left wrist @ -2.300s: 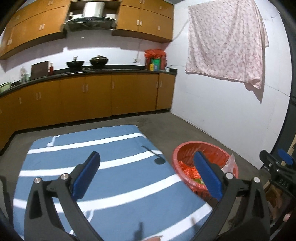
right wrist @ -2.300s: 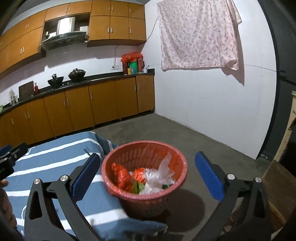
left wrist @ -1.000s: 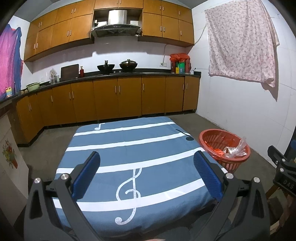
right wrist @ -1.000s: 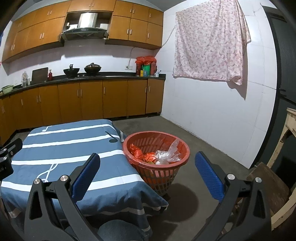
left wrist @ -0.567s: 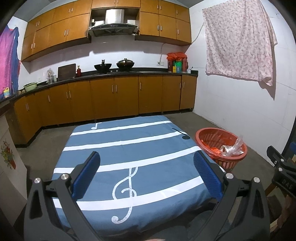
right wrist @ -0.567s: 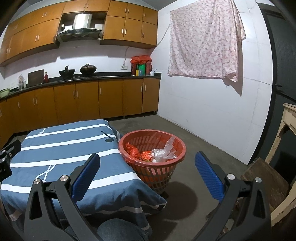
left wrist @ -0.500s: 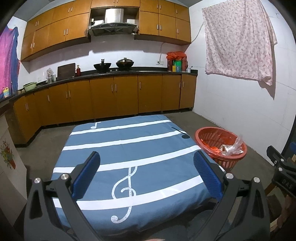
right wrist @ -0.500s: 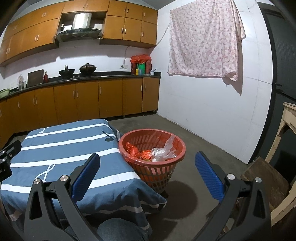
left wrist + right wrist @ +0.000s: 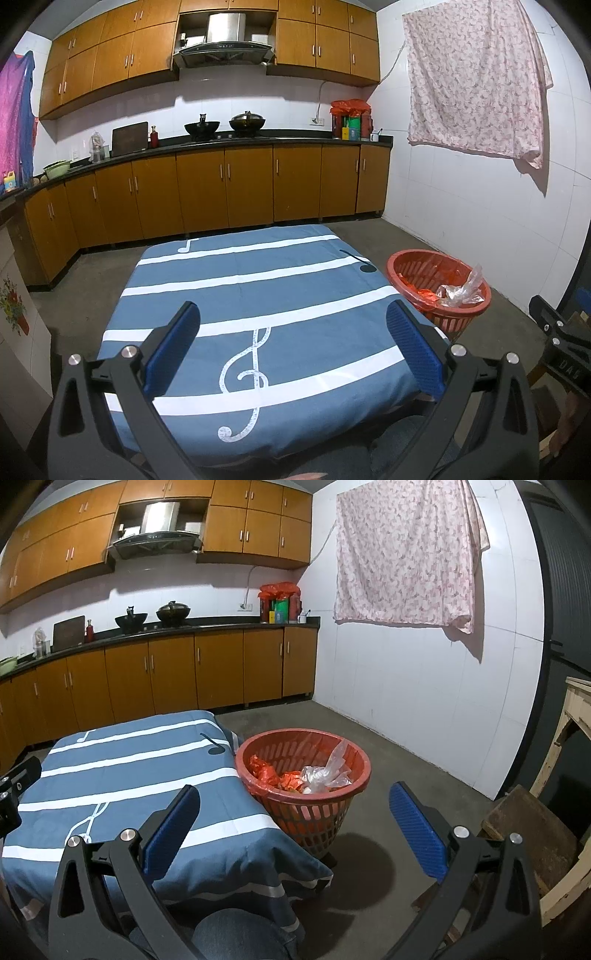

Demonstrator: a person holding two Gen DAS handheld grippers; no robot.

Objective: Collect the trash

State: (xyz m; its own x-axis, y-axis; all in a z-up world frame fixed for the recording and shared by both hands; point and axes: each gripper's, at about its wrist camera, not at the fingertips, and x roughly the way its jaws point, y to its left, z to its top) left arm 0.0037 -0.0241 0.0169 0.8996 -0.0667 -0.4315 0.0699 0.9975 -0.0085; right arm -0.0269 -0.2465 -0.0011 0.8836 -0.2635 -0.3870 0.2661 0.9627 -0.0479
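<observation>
A red plastic basket point(image 9: 303, 771) stands on the floor at the table's right corner, holding red wrappers point(image 9: 266, 771) and a clear plastic bag point(image 9: 325, 771). It also shows in the left wrist view point(image 9: 439, 291). My left gripper point(image 9: 291, 347) is open and empty, held above the near edge of the table with the blue striped cloth point(image 9: 258, 295). My right gripper point(image 9: 295, 827) is open and empty, held back from the basket, above the table's near right corner point(image 9: 258, 849).
Wooden kitchen cabinets point(image 9: 221, 192) line the far wall, with pots on the counter. A pink cloth point(image 9: 402, 554) hangs on the white right wall. A wooden stool point(image 9: 528, 830) and a pale wooden frame point(image 9: 569, 731) stand at the right. Concrete floor lies beyond the basket.
Both grippers have drawn back and up from the basket and table, so both look smaller. In the last half second almost nothing moved. Both stay open and empty.
</observation>
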